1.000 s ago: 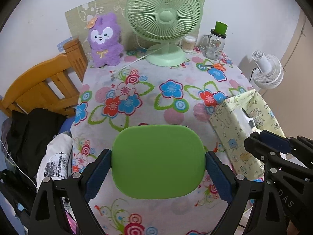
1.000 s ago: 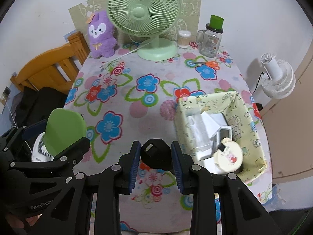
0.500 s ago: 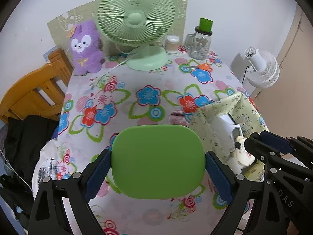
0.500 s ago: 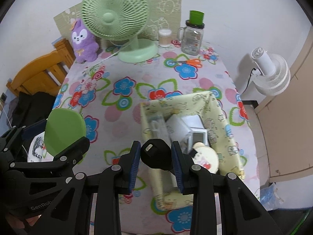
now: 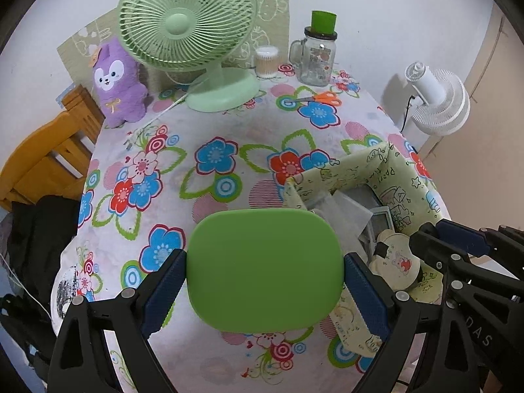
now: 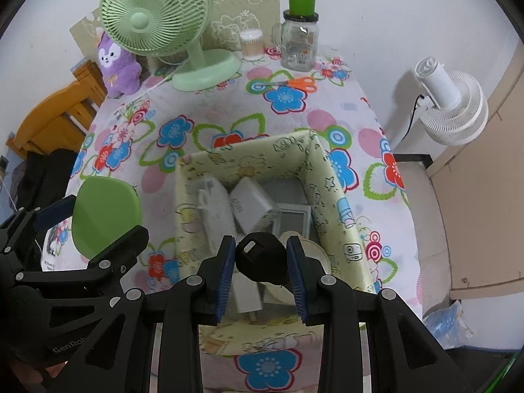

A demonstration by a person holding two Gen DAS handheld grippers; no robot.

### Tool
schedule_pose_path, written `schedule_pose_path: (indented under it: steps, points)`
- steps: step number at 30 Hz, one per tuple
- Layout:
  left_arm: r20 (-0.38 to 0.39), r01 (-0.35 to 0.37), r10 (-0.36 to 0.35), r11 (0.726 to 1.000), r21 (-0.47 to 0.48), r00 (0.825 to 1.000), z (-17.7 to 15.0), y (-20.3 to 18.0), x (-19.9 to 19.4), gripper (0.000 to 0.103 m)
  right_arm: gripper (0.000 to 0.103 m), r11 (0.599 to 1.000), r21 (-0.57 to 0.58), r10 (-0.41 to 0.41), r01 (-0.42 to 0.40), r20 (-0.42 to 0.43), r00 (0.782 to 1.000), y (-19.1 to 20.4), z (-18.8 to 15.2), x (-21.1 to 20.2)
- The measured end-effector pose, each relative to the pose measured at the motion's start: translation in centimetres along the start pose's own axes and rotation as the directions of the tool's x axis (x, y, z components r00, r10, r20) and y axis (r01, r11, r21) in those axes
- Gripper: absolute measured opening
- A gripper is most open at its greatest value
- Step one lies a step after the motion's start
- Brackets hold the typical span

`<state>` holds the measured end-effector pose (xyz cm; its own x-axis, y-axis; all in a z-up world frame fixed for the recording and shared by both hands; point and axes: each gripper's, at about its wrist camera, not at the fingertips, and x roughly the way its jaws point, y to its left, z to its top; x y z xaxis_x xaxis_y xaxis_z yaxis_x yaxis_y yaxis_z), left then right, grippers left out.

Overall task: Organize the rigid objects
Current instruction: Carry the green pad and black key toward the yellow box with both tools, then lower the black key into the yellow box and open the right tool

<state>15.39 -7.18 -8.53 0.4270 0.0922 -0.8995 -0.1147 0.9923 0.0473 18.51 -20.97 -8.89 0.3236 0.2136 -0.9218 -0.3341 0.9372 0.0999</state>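
My left gripper is shut on a flat green rounded case, held above the table's near edge, left of the box; the case also shows in the right wrist view. My right gripper is shut on a small black round object, held over the near part of the open yellow patterned fabric box. The box holds white adapters, a grey device and a round cream item.
On the floral tablecloth at the back stand a green desk fan, a purple plush, a glass jar with green lid, a cotton-swab tub and orange scissors. A wooden chair is left, a white fan right.
Both grippers have moved to the right with their objects. The right gripper has gone from over the tablecloth to over the box. Neither grip has changed.
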Motion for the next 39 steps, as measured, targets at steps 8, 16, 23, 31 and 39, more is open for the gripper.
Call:
schedule_pose_path:
  steps: [8,16,23,31,39]
  points:
    - [-0.037,-0.048,0.049,0.999,0.012,0.998,-0.2,-2.1,1.2,0.095,0.036,0.999,-0.011,0.042,-0.043,-0.059,0.997,-2.2,-0.2,2.0]
    - [-0.043,-0.05,0.049,0.999,-0.004,0.998,0.2,-3.2,1.3,0.095,0.036,0.997,-0.033,0.065,-0.067,-0.06,0.996,-3.4,0.2,2.0]
    - [-0.023,0.029,-0.029,0.999,-0.037,0.999,1.7,-4.0,1.1,0.095,0.058,1.0,-0.003,0.019,-0.019,0.0,1.0,-5.8,1.1,0.7]
    - [-0.018,0.07,-0.07,0.997,0.036,0.997,3.5,-7.2,2.6,0.095,0.064,0.996,0.085,-0.028,0.028,-0.006,1.0,-9.8,1.2,1.0]
    - [-0.059,0.12,-0.116,0.991,0.065,0.992,3.7,-8.8,4.8,0.096,0.064,0.99,0.119,-0.064,0.07,-0.048,0.997,-11.7,0.5,2.3]
